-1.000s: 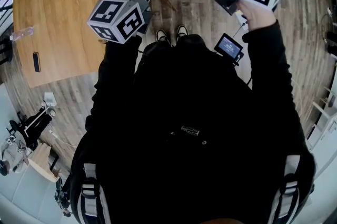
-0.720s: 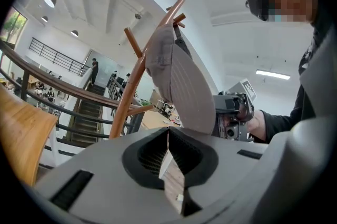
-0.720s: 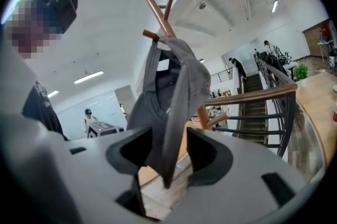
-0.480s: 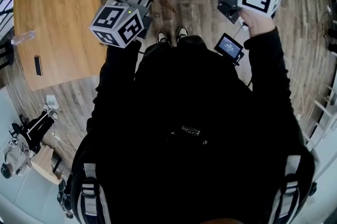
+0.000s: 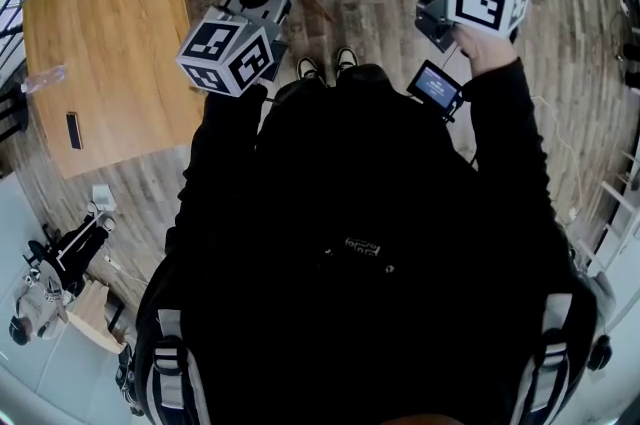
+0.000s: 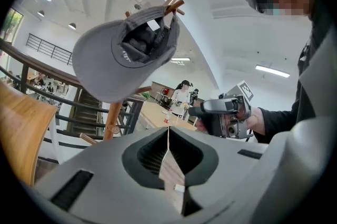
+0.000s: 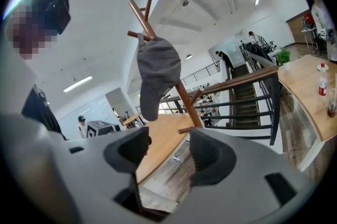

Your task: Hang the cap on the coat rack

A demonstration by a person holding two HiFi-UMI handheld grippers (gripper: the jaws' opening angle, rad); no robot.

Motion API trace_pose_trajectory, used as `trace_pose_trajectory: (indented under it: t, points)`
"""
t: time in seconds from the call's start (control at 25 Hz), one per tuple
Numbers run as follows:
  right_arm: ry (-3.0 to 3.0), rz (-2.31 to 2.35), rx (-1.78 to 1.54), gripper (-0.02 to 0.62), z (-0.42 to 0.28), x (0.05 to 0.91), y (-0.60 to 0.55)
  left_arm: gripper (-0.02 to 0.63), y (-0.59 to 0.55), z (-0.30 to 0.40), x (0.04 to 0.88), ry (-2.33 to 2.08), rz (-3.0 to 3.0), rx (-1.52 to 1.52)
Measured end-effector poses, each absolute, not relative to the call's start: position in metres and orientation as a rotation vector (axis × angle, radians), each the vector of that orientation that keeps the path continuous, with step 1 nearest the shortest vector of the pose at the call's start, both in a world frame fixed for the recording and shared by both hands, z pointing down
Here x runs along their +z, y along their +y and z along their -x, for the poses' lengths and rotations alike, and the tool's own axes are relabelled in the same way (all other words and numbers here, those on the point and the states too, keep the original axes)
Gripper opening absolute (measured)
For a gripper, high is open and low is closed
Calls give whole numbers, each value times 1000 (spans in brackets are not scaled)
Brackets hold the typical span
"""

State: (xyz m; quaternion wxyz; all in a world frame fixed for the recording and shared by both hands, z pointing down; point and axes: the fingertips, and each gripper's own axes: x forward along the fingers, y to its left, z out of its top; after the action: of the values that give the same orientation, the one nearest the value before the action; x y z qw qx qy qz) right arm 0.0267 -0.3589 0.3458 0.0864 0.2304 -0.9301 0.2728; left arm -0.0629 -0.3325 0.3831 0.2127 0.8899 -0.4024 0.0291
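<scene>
the grey cap (image 6: 124, 54) hangs on an upper peg of the wooden coat rack (image 6: 111, 122), touched by neither tool. in the left gripper view it fills the upper left of the frame, its hollow underside turned to the camera and its brim reaching toward the lower left. in the right gripper view it sits at upper centre, the brim drooping down beside the slanted pole. the left gripper (image 6: 168, 130) has its jaws pressed together into a thin seam with nothing caught in it, and it sits low in the frame, below the cap and apart from it. the right gripper (image 7: 168, 139) has its jaws spread wide, having just been opening, and only table and floor show through the gap between them; it too is below the cap and away from it. in the head view both grippers are held out near the top of the frame, above the person's dark jacket (image 5: 360, 253), the left one left of centre and the right one right of centre, with the cap's edge just showing at the top edge. a wooden table (image 5: 100, 33) lies at the upper left, and a small lit screen (image 5: 437, 88) shows just beside the right sleeve.
</scene>
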Motion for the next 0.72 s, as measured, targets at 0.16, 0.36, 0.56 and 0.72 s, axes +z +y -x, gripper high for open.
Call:
trace_pose_trajectory:
  t: [0.16,0.36,0.56,0.72]
  points:
    - [-2752,-688,816,224,-27,355,-353,15,-332,58,380,-1110,-2491,90]
    - [-2737,-649,860,5,-29,356,-345,15,-331,50,368,-1100,-2537,100]
    - [-2732,-710,816,5,-35,352,-338,15,-327,40,356,-1092,-2584,108]
    - [-2741,-716,808,5,-31,350,-339,15,-331,41,349,-1076,-2595,94]
